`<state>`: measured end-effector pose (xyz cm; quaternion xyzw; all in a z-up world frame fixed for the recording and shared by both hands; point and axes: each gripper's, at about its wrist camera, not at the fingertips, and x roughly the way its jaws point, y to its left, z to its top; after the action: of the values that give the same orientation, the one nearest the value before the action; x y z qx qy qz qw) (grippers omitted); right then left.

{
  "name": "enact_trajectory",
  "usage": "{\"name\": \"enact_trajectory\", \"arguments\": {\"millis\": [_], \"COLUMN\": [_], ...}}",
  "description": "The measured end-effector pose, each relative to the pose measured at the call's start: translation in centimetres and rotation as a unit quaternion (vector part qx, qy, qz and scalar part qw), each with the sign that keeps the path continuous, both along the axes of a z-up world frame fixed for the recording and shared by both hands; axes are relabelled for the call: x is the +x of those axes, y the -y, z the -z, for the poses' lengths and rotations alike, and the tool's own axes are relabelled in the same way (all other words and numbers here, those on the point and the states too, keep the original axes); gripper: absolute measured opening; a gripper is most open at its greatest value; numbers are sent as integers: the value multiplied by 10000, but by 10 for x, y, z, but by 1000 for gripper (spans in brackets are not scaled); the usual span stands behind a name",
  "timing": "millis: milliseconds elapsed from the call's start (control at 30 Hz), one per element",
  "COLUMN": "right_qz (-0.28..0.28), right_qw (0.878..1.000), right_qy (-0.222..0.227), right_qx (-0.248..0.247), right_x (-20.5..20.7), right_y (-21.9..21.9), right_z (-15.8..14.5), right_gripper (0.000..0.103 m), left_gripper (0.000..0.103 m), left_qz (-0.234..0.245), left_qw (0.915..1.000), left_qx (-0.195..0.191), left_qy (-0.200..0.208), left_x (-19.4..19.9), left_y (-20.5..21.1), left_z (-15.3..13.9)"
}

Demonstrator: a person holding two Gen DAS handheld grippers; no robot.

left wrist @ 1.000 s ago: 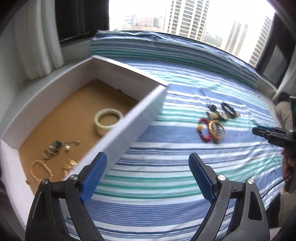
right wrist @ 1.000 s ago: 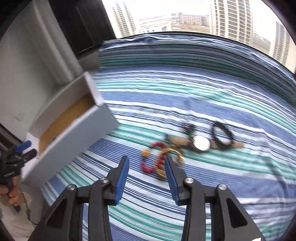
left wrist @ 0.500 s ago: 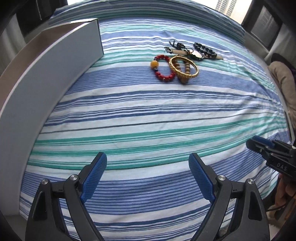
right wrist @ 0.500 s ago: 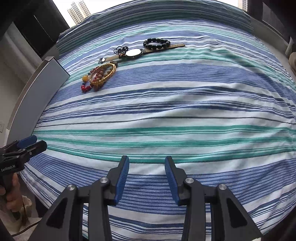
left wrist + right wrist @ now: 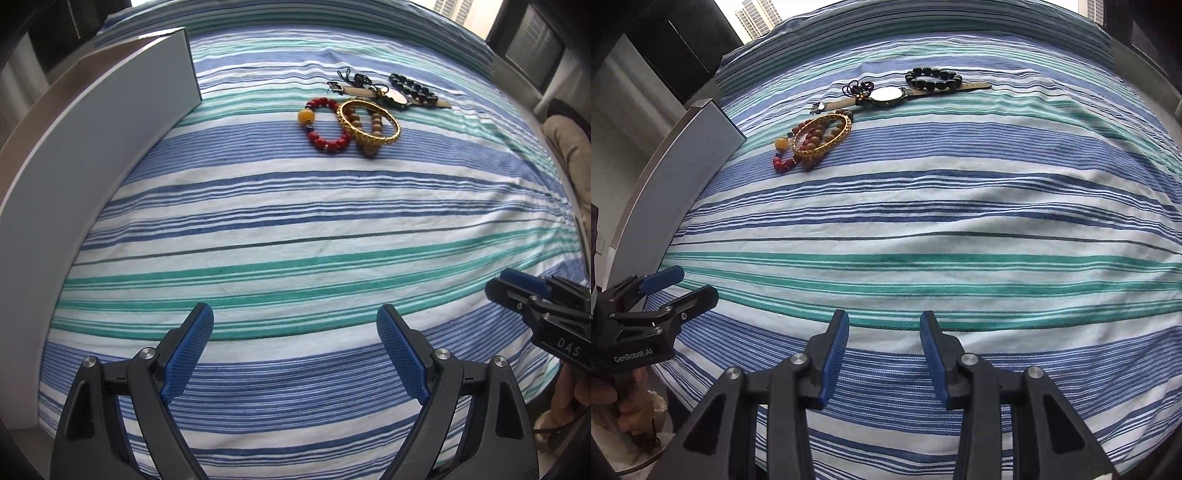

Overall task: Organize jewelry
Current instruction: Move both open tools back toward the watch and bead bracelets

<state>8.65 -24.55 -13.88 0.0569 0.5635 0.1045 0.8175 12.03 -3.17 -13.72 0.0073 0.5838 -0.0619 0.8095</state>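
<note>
1. Clearly, the left gripper (image 5: 295, 350) is standing with its blue pads (image 5: 188, 350) spread wide, nothing lying between them, only the striped cloth (image 5: 295, 229) showing below.
2. The right gripper (image 5: 884, 350) is keeping its pads (image 5: 834, 354) a moderate gap apart, gripping nothing and touching none of the jewelry.
3. Both grippers are pointing steeply down at the near part of the cloth, well apart from the jewelry, which is lying in a cluster at the far side.
4. The gold bangle (image 5: 369, 123) is lying flat, overlapping the red bead bracelet (image 5: 325, 125) and resting over a strand of brown wooden beads (image 5: 375, 123).
5. The watch (image 5: 886, 95) is stretching its strap crosswise, long axis running left to right along the stripes, buckle end toward the box.
6. The black bead bracelet (image 5: 932, 79) is lying on the strap's right half; a dark cord (image 5: 857, 88) is bunching beside the dial.
7. The white box (image 5: 92, 155) is standing at the left, near the red bracelet but apart from it; its inside is hidden.
</note>
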Motion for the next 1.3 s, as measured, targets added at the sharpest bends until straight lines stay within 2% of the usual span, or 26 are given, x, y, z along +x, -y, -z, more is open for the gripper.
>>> {"name": "enact_trajectory", "arguments": {"millis": [200, 400, 633, 767, 900, 1000, 1233, 1267, 1300], "right_qz": [-86, -152, 29, 265, 233, 179, 56, 13, -18], "right_qw": [9999, 9998, 9992, 9960, 9932, 9923, 9930, 9946, 9960], "right_qy": [-36, -57, -156, -396, -611, -740, -968, -857, -787], "right_qx": [67, 70, 364, 753, 962, 976, 673, 587, 412], "right_x": [11, 40, 100, 138, 164, 176, 194, 195, 195], "right_y": [-6, -11, -7, -4, -16, -28, -50, -51, -53], "right_z": [-3, -12, -26, -23, -18, -12, 6, 4, 3], "right_gripper": [41, 41, 41, 41, 41, 41, 41, 40, 32], "left_gripper": [91, 91, 91, 91, 91, 91, 91, 91, 91], "left_qz": [-47, -95, -213, -340, -428, -461, -400, -391, -389], "left_qw": [10000, 9999, 9998, 9994, 9990, 9987, 9990, 9991, 9991], "left_qx": [-3, -72, -57, -92, -96, -112, -71, -50, -29], "left_qy": [-27, -54, 34, -7, -120, -166, -165, -174, -186], "left_x": [9, 30, 60, 62, 60, 60, 59, 60, 60], "left_y": [-3, -7, -18, -29, -34, -36, -34, -34, -33], "left_z": [-2, -5, -14, -10, -1, 2, 4, 5, 6]}}
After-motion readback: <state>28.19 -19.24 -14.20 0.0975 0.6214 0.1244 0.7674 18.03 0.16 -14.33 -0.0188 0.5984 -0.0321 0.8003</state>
